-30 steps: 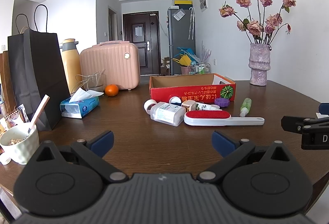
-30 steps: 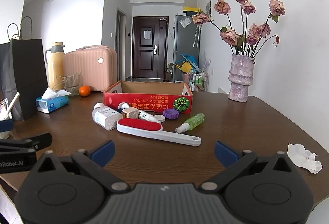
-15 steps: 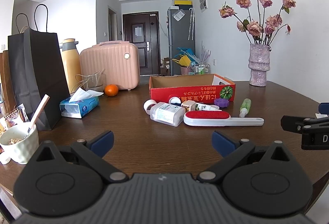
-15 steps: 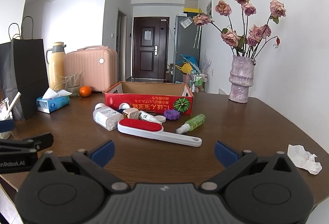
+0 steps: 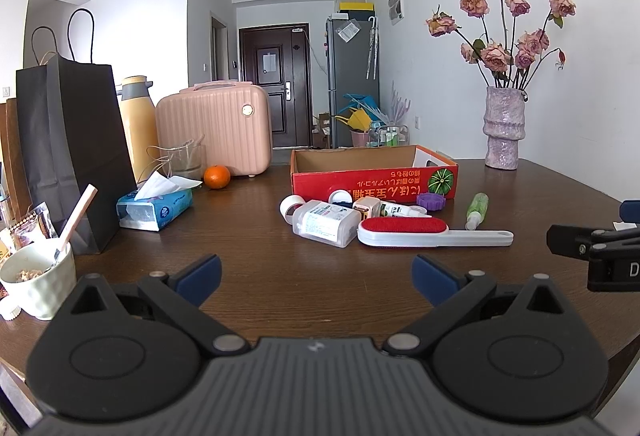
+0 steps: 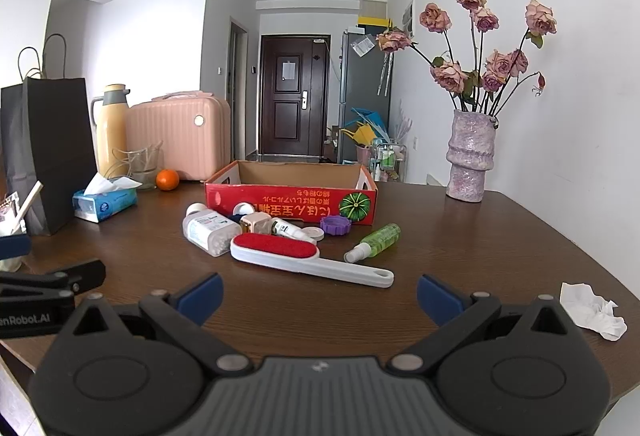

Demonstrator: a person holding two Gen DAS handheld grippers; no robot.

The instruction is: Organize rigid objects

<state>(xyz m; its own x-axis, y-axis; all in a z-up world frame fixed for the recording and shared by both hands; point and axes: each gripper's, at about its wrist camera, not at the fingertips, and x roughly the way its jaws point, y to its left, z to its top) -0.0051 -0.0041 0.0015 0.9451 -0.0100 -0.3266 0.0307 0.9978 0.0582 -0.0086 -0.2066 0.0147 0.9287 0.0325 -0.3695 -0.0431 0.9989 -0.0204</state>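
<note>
Both grippers' fingers [image 5: 198,274] [image 6: 438,298] stand spread and empty; the lint brush [image 6: 304,260] lies ahead on the desk [image 6: 460,256].

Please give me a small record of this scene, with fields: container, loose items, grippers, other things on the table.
container: red cardboard box, open top, nothing seen inside from this angle
loose items: lint brush, green spray bottle, purple cap, clear plastic bottle, all on the table in front of the box
grippers: left gripper open, holds nothing; right gripper open, holds nothing
other things: vase of flowers, crumpled tissue, orange, tissue pack
</note>
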